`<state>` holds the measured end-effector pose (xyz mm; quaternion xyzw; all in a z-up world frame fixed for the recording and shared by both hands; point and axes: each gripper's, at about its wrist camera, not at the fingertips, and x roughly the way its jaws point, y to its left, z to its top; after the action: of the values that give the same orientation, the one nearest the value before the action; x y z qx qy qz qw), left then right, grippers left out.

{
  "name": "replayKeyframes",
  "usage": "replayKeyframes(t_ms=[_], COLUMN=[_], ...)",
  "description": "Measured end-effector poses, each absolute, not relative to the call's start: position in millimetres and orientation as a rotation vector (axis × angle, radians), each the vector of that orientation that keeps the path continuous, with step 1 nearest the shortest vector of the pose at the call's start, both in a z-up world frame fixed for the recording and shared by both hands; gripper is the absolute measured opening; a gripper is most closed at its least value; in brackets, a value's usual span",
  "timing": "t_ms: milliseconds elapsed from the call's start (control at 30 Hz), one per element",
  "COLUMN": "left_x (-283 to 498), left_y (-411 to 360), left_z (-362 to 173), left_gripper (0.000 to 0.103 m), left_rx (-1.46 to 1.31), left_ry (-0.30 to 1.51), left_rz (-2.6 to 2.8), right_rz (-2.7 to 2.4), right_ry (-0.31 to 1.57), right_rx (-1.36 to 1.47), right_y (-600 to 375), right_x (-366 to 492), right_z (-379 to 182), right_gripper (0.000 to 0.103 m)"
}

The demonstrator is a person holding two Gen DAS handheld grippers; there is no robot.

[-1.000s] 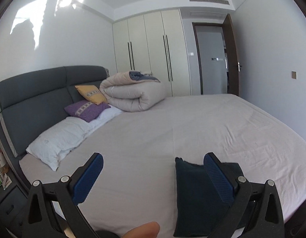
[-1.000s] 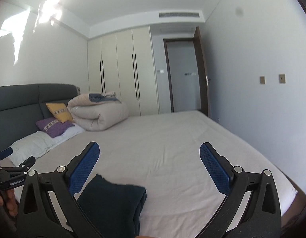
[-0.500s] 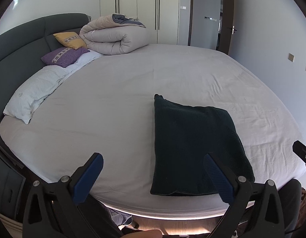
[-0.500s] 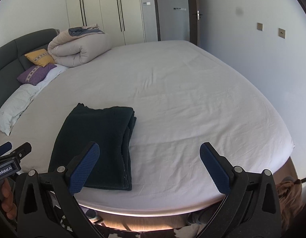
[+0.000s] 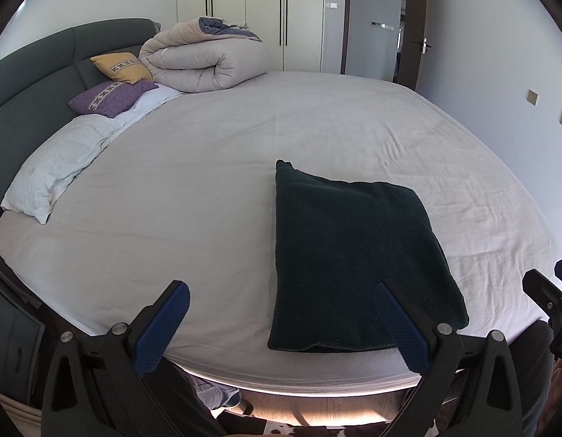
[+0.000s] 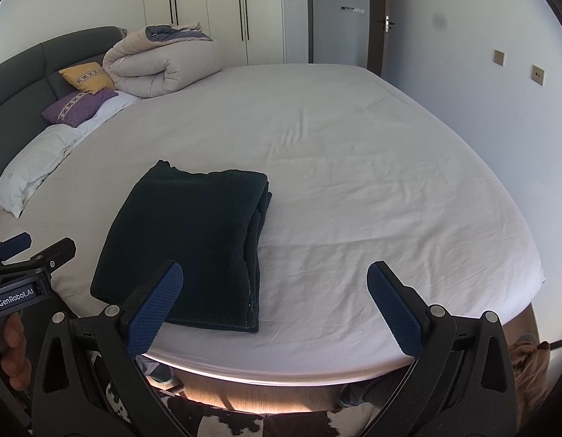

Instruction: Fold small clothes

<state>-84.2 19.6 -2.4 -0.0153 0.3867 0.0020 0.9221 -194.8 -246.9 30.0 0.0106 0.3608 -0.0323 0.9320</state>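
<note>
A dark green garment [image 5: 350, 255] lies folded into a thick rectangle near the front edge of the bed [image 5: 208, 189]. It also shows in the right wrist view [image 6: 193, 244], with its stacked layers on its right side. My left gripper [image 5: 281, 322] is open and empty, held over the bed's front edge just short of the garment. My right gripper [image 6: 273, 306] is open and empty, near the garment's front right corner. The left gripper also shows at the left edge of the right wrist view [image 6: 22, 255].
White pillows [image 5: 55, 160], a purple cushion [image 5: 109, 98], a yellow cushion [image 5: 120, 67] and a rolled duvet [image 5: 204, 62] lie by the dark headboard at the back left. Wardrobe doors [image 5: 244, 11] and an open doorway [image 5: 375, 22] stand beyond. A wall [image 6: 481, 54] runs along the right.
Both grippers have tilted down and drawn back from the bed. The folded garment now lies in full view ahead of them; it has not moved on the sheet. Both stay open.
</note>
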Motion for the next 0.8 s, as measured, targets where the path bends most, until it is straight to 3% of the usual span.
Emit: replayKeyframes(t_ms=[800], left_x=[-82], left_y=[19], left_z=[-8], left_gripper=[0.103], left_rx=[-0.037], left_ry=[0.818], left_rz=[-0.009], right_rz=[-0.051], right_ry=[0.778], right_rx=[0.064], right_y=[-243], right_x=[-182], right_z=[19], right_gripper=[0.103])
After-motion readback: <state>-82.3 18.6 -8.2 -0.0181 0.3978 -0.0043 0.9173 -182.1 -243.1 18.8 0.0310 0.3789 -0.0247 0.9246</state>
